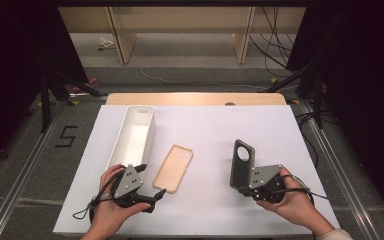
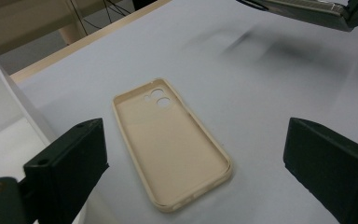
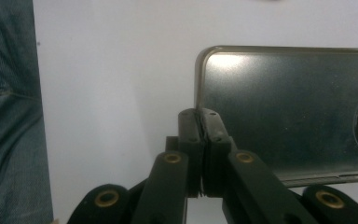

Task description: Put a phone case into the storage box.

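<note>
A beige phone case (image 1: 173, 167) lies hollow side up on the white table, just right of a long white tray. My left gripper (image 1: 151, 180) sits at the case's near end, open, its jaws wide apart. In the left gripper view the beige case (image 2: 172, 144) lies on the table between and ahead of the left gripper (image 2: 198, 140) jaws, untouched. My right gripper (image 1: 241, 187) is shut on the edge of a dark grey phone case (image 1: 242, 161), holding it upright above the table. Up close, the right gripper (image 3: 199, 114) pinches the dark case (image 3: 284, 107) near its corner.
The white tray (image 1: 147, 131) stands empty at the left, running front to back; its wall (image 2: 0, 102) is close beside the left jaw. The table's wooden far edge (image 1: 195, 98) lies behind. A trouser leg (image 3: 4, 116) borders the table's near side.
</note>
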`<state>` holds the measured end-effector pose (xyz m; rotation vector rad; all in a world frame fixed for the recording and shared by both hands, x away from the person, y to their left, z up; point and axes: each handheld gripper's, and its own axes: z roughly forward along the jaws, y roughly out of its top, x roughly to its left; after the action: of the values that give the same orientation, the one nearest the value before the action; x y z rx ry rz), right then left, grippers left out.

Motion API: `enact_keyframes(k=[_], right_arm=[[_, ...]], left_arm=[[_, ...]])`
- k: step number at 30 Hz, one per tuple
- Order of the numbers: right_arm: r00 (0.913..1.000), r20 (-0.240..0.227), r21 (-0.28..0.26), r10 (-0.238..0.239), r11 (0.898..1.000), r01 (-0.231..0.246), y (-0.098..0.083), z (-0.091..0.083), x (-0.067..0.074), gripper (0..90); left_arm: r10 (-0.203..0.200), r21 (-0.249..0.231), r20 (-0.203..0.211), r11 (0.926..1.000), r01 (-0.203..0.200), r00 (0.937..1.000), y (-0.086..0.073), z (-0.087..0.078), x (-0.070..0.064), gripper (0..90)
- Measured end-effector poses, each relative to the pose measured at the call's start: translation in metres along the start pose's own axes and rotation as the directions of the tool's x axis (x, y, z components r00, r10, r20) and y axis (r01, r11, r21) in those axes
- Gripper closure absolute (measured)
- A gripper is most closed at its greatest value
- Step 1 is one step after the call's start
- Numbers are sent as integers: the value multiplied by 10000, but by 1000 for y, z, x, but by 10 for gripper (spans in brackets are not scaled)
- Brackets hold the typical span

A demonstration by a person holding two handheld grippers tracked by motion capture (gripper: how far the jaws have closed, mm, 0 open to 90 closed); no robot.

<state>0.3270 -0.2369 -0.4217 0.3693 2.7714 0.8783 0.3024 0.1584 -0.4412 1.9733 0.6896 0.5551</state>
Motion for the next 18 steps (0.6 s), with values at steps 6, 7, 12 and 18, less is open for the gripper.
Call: enact_keyframes(k=[6,7,12,18], right_arm=[[9998,87,-570,192,9982,-187,2,0,-2,893],[9996,106,-695,249,9973,-241,2,-1,-2,893],[9991,117,-1002,406,9942,-393,3,-1,-4,893],[9989,68,-1272,460,9909,-448,7,2,-5,893]], left_arm=[[-25,-1,0,10000,25,10000,0,0,0,58],[-25,-1,0,10000,25,10000,0,0,0,60],[-204,-132,74,9997,205,9998,2,0,0,74],[-337,-300,366,9989,348,9988,15,2,-4,78]])
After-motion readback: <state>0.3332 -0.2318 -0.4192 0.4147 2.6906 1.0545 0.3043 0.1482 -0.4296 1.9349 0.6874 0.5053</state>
